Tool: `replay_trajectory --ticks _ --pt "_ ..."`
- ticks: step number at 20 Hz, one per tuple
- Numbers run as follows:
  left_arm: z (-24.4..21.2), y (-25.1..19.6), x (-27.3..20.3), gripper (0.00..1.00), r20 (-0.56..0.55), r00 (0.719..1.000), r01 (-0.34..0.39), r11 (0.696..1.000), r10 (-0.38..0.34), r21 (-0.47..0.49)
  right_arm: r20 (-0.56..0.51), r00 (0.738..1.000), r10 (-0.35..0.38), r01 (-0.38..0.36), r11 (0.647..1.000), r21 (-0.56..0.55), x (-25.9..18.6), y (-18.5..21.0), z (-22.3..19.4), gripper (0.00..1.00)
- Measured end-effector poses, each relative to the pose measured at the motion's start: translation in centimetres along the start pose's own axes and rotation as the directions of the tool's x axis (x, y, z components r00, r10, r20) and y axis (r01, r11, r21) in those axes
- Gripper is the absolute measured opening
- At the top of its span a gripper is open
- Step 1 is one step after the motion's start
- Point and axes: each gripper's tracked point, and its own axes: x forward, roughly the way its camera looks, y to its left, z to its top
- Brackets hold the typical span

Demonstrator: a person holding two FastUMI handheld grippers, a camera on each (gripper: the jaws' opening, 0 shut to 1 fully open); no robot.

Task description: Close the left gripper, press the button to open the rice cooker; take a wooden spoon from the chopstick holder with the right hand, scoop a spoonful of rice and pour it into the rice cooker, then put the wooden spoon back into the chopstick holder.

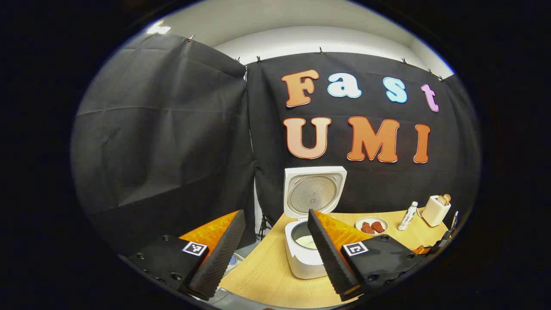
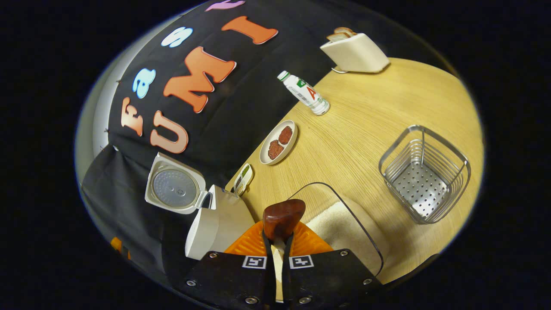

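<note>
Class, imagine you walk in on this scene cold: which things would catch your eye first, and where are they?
First, the white rice cooker at the table's left end, its lid flung upright and rice visible in the pot. Next, the right tool, shut on a dark wooden spoon above a clear container of rice. Then the wire chopstick holder, standing to the right on the wooden table.

One rice cooker (image 2: 215, 224) is counted, one wooden spoon (image 2: 282, 217), one wire chopstick holder (image 2: 424, 172) and one clear container of rice (image 2: 344, 228). One plate (image 2: 279, 142) is seen with two reddish pieces on it. One bottle (image 2: 304, 93) and one toaster (image 2: 355, 51) are also counted on the single table (image 2: 387, 103).
</note>
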Motion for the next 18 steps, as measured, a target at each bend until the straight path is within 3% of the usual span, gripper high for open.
replay_trajectory --ticks 3,18 --pt "0.2 0.2 -0.1 1.00 0.003 1.000 -0.003 1.000 0.003 -0.003 -0.005 1.000 0.014 -0.014 0.995 0.102 -0.5 -0.8 -0.1 0.05" --pt "1.4 0.7 -0.2 0.99 0.031 1.000 0.002 1.000 -0.002 -0.001 0.079 0.994 0.074 -0.093 0.956 0.277 -4.4 2.9 5.2 0.05"
